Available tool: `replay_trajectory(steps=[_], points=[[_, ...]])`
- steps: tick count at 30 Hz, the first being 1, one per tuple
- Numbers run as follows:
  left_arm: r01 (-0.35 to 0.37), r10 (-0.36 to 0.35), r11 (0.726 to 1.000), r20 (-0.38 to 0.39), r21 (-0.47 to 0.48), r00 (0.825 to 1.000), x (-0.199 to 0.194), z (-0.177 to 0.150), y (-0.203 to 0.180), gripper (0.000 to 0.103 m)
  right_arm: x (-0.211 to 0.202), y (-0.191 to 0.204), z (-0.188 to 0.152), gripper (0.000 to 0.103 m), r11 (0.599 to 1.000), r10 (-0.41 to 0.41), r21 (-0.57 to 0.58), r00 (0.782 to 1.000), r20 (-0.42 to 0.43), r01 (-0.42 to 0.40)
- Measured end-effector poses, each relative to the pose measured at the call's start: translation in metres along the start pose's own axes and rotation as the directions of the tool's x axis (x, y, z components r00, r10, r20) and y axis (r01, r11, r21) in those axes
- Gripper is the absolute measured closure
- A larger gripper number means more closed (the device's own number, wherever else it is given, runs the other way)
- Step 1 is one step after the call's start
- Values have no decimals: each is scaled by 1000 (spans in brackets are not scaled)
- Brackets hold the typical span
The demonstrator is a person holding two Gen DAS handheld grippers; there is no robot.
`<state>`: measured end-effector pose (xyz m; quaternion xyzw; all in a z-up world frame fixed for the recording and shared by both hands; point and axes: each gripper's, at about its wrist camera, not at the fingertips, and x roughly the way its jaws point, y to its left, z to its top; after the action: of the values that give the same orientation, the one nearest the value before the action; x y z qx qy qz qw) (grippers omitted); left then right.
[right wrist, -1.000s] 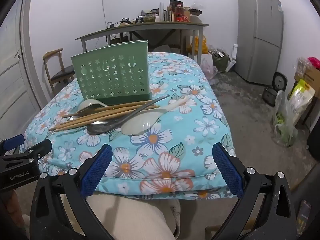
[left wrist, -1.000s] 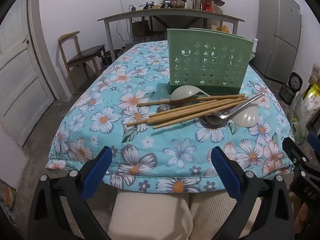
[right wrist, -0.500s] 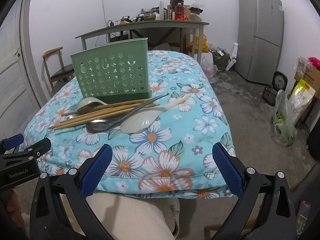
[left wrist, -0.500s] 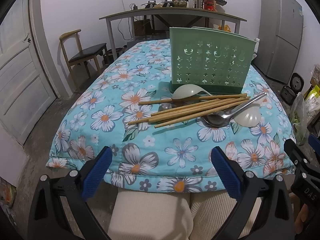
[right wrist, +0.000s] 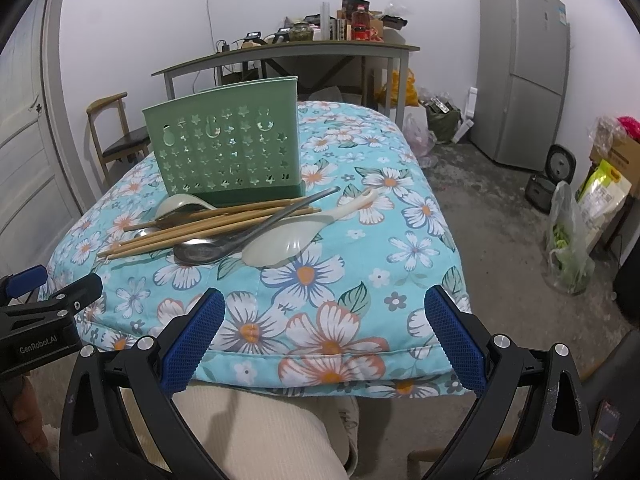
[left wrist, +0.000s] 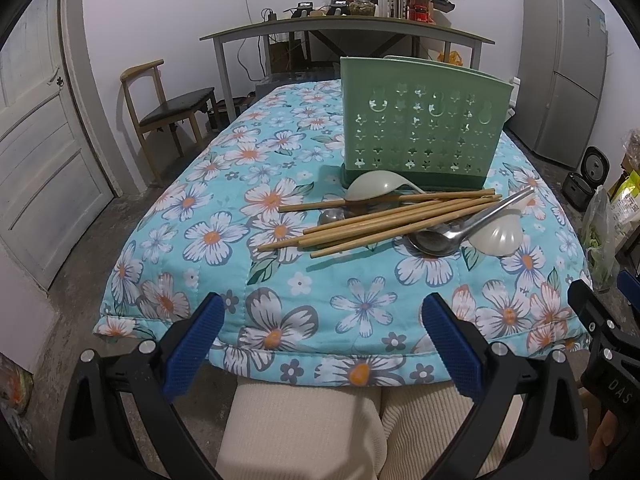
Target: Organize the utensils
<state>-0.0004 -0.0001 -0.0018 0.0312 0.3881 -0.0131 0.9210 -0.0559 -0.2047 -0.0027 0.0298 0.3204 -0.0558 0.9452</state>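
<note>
A green perforated utensil holder stands upright on the flowered table. In front of it lies a pile: several wooden chopsticks, a metal spoon, and two pale plastic spoons, one resting against the holder's base. My left gripper hovers open over the table's near edge, short of the pile. My right gripper is open too, at the near edge, right of the pile. Neither holds anything.
A blue floral cloth covers the table. The person's cream trousers show below the edge. A wooden chair and door stand left; a cluttered grey table behind; a fridge and bags right.
Both grippers have crept slightly forward toward the table; the utensils and holder appear a little nearer. Nothing on the table has moved.
</note>
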Motion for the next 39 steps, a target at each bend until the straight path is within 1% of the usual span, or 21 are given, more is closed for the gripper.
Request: replay_trajectory(steps=[39], points=[[-3, 3, 1000, 0, 2, 1000, 0, 3, 0, 6, 1, 0, 1, 8, 1000, -1, -2, 1000, -6, 1]])
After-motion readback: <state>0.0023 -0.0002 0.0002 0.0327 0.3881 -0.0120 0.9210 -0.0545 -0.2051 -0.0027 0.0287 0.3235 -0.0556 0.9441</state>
